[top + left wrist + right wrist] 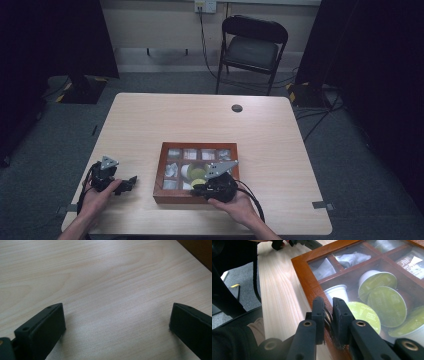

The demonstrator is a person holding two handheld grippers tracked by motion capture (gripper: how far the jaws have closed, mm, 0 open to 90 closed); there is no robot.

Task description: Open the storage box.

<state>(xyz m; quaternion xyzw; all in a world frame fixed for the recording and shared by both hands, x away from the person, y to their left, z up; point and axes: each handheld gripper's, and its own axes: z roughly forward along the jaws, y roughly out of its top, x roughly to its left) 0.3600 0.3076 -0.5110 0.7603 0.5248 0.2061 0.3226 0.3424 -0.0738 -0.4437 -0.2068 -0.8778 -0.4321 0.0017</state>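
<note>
Right tongs (329, 312) pinch a small metal knob (327, 316) on the near edge of a glass-lidded wooden box (159, 172) of coffee pods (387, 306) mid-table. Left tongs (117, 322) rest spread on the table (100, 270). Lid-opening seems underway; lifting the knob likely comes next.

Bare pale wooden table (200, 120) lies open left, far and right; the glass-lidded brown wooden compartment box (159, 175) blocks the near centre.
</note>
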